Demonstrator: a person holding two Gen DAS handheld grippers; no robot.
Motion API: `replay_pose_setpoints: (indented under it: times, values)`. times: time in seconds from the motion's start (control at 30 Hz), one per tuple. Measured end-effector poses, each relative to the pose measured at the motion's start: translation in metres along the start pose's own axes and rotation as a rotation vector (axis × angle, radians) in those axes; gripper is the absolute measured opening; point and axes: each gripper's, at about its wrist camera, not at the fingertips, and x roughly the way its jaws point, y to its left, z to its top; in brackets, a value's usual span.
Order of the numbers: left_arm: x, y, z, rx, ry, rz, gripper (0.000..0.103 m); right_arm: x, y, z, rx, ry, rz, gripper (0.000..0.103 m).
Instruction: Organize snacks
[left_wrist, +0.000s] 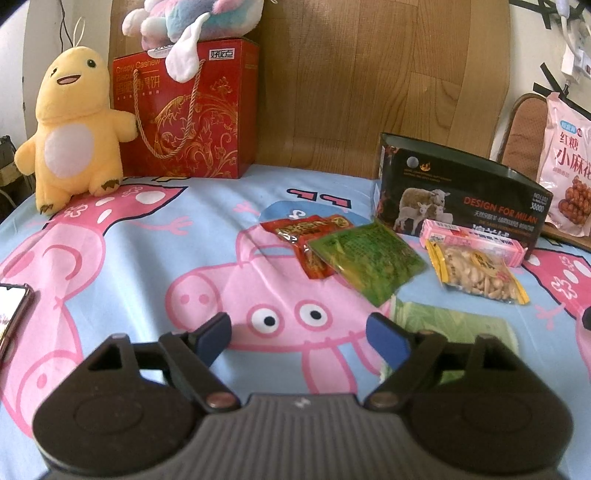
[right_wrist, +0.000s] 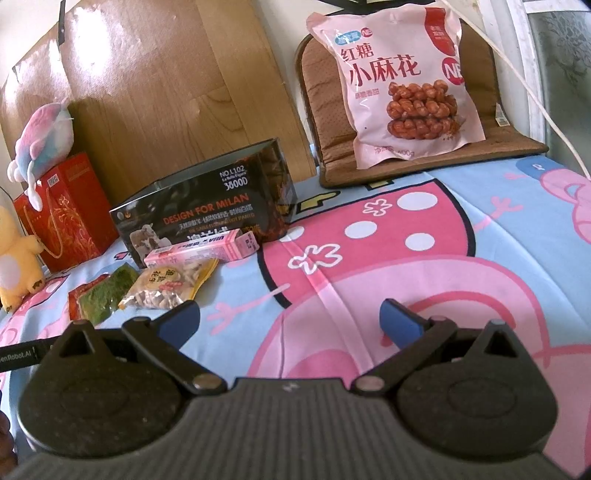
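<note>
- Left wrist view: the left tongs (left_wrist: 298, 334) hang agape over the bed sheet (left_wrist: 147, 266), nothing between the blue pads.
- Snacks lie in a loose cluster ahead and to the right: a red packet (left_wrist: 303, 236) partly under a green packet (left_wrist: 369, 260), then a peanut bag (left_wrist: 476, 271) touching a pink box (left_wrist: 476, 240), which leans on the black box (left_wrist: 465, 199).
- A pale green packet (left_wrist: 454, 332) lies just beside the right pad; its near edge is hidden by the tongs, so I cannot tell how far it runs.
- Right wrist view: the right tongs (right_wrist: 290, 323) are spread wide and empty too, well apart from the snacks; a big pink bag (right_wrist: 402, 81) leans on a chair cushion (right_wrist: 517, 144) at the far edge.
- Sorting looks barely begun; every snack is still loose on the bed.
- Risks, as I judge them:
  - Flat foil packets on a soft sheet give the pads little to bite; a pinch may gather cloth instead.
  - Lifting the green packet could drag the red one along, since they overlap.
  - Pulling the peanut bag may topple the pink box.
</note>
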Motion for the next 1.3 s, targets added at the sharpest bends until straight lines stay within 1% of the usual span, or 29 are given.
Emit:
replay_pose_setpoints:
  times: [0.1,0.17,0.37,0.53,0.57,0.67,0.77,0.8,0.83,0.87,0.9,0.97,1.0,1.03,1.07,1.1,1.13,1.17,1.2,1.23,1.3]
  values:
    - [0.001,0.001,0.001,-0.005,0.001,-0.002,0.086,0.0,0.002,0.0,-0.01,0.003,0.0,0.103]
    - [0.002,0.002,0.001,-0.01,0.004,-0.007,0.091,0.001,0.004,-0.001,-0.022,0.007,-0.001,0.103]
    - [0.002,0.002,0.001,-0.018,0.005,-0.012,0.093,0.004,0.014,-0.002,-0.099,0.038,0.003,0.103]
    - [0.003,0.003,0.002,-0.023,0.005,-0.02,0.094,0.007,0.024,-0.003,-0.181,0.071,0.027,0.103]
    - [0.003,0.003,0.002,-0.024,0.005,-0.022,0.095,0.008,0.027,-0.004,-0.203,0.079,0.049,0.103]
    - [0.003,0.004,0.003,-0.027,0.005,-0.028,0.095,0.005,0.039,-0.009,-0.28,0.107,0.175,0.103]
    - [0.003,0.007,0.003,-0.037,0.003,-0.049,0.094,0.006,0.065,-0.017,-0.404,0.137,0.252,0.103]
    - [0.002,0.008,0.002,-0.043,-0.001,-0.066,0.094,0.007,0.075,-0.02,-0.445,0.143,0.27,0.103]
    - [0.0,0.011,0.002,-0.052,-0.008,-0.096,0.09,0.008,0.084,-0.022,-0.483,0.149,0.292,0.103]
    - [-0.001,0.013,0.002,-0.06,-0.012,-0.127,0.086,0.011,0.092,-0.024,-0.512,0.156,0.301,0.103]
    - [-0.003,0.016,0.001,-0.072,-0.015,-0.165,0.085,0.014,0.098,-0.025,-0.535,0.168,0.298,0.103]
    - [-0.003,0.021,0.002,-0.091,-0.007,-0.245,0.084,0.019,0.106,-0.025,-0.551,0.178,0.294,0.101]
    - [-0.003,0.022,0.003,-0.098,0.0,-0.289,0.083,0.021,0.106,-0.024,-0.549,0.179,0.301,0.098]
    - [-0.002,0.022,0.003,-0.105,0.011,-0.334,0.08,0.023,0.107,-0.023,-0.545,0.185,0.307,0.098]
    - [-0.002,0.02,0.004,-0.11,0.025,-0.366,0.07,0.024,0.108,-0.022,-0.543,0.182,0.312,0.091]
    - [-0.001,0.017,0.005,-0.107,0.036,-0.377,0.063,0.023,0.109,-0.02,-0.552,0.175,0.332,0.073]
    - [-0.001,0.012,0.007,-0.093,0.054,-0.388,0.042,0.023,0.11,-0.019,-0.553,0.177,0.343,0.069]
    - [0.0,0.009,0.008,-0.091,0.08,-0.42,0.022,0.023,0.11,-0.018,-0.552,0.18,0.351,0.06]
    - [0.0,0.008,0.01,-0.106,0.109,-0.468,0.014,0.021,0.111,-0.018,-0.553,0.182,0.357,0.055]
    - [0.001,0.005,0.011,-0.115,0.143,-0.508,0.01,0.019,0.11,-0.018,-0.561,0.179,0.351,0.054]
    - [-0.004,0.002,0.012,-0.12,0.136,-0.525,0.01,0.008,0.111,-0.018,-0.591,0.133,0.349,0.053]
